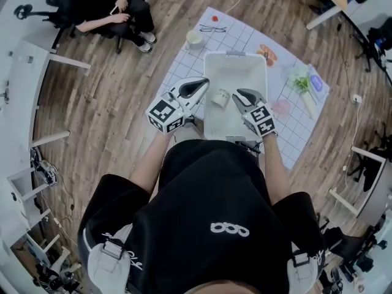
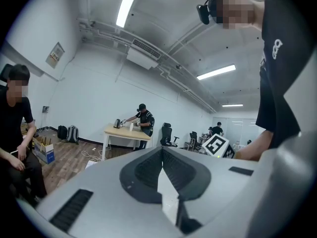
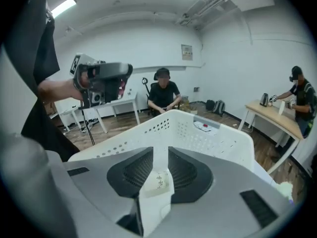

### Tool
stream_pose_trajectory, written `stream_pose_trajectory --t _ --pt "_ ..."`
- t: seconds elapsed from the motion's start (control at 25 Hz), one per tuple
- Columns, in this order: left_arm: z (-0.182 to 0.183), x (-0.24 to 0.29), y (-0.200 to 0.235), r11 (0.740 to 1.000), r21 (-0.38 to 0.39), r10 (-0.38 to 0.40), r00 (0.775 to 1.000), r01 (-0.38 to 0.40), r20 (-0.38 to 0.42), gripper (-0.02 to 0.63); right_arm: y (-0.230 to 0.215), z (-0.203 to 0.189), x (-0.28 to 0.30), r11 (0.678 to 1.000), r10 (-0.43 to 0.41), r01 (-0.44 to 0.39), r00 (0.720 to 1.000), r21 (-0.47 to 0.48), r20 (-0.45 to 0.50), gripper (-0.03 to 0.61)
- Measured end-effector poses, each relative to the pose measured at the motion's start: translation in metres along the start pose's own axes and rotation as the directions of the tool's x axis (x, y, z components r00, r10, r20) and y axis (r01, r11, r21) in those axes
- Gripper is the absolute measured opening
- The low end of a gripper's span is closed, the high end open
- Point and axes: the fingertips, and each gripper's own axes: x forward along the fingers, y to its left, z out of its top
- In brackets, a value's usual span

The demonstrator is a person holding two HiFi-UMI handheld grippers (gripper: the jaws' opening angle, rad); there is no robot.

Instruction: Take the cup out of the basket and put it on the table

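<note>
A white plastic basket (image 1: 257,72) stands on the checked mat. A small cream cup (image 1: 220,98) lies on its side inside it. My left gripper (image 1: 204,86) hovers at the basket's left rim, just left of the cup, with its jaws shut and empty (image 2: 162,155). My right gripper (image 1: 239,94) is over the basket, just right of the cup. Its jaws stand a narrow slit apart (image 3: 160,155). A cream surface with a small print shows in that slit; I cannot tell whether it is the cup. The basket's perforated wall (image 3: 198,130) fills the right gripper view.
On the mat (image 1: 245,38) lie a pale bowl (image 1: 195,38), glasses (image 1: 212,28), an orange item (image 1: 267,54), greens (image 1: 300,82), a purple item (image 1: 316,82) and a pink one (image 1: 280,108). A seated person (image 1: 110,11) is at the upper left.
</note>
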Motion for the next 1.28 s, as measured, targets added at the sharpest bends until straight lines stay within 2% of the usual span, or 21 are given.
stream_pose_trajectory --t 0.12,0.24,0.32,0.44,0.68,0.88,1.12,1.28 --pt "-0.006 -0.008 0.003 1.000 -0.016 0.017 1.000 -0.017 -0.001 0.009 0.009 -0.027 0.036 0.997 0.050 -0.057 0.990 -0.049 -0.133 0.178" --pt "-0.011 -0.017 0.007 0.999 -0.031 0.036 0.999 -0.036 -0.002 0.009 0.011 -0.058 0.069 0.989 0.064 -0.095 0.965 -0.111 -0.255 0.262" --pt "-0.015 -0.023 0.010 0.998 -0.041 0.048 0.999 -0.048 -0.003 0.009 0.010 -0.075 0.088 0.986 0.075 -0.116 0.948 -0.119 -0.308 0.313" --pt "-0.018 -0.031 0.013 0.997 -0.051 0.063 0.998 -0.063 -0.004 0.009 0.012 -0.091 0.106 0.985 0.108 -0.151 0.921 -0.089 -0.373 0.353" --pt "-0.026 -0.042 0.018 0.994 -0.070 0.088 0.996 -0.089 -0.016 0.009 0.015 -0.121 0.127 0.982 0.153 -0.185 0.875 -0.026 -0.459 0.400" --pt "-0.030 -0.048 0.019 0.992 -0.075 0.101 0.995 -0.102 -0.023 0.009 0.017 -0.141 0.139 0.980 0.168 -0.199 0.848 -0.008 -0.502 0.402" --pt "-0.031 -0.051 0.019 0.991 -0.075 0.109 0.994 -0.111 -0.031 0.009 0.011 -0.137 0.140 0.980 0.155 -0.196 0.852 -0.032 -0.500 0.400" --pt "-0.031 -0.050 0.015 0.992 -0.070 0.104 0.994 -0.106 -0.033 0.009 0.015 -0.126 0.138 0.980 0.172 -0.201 0.869 -0.013 -0.465 0.400"
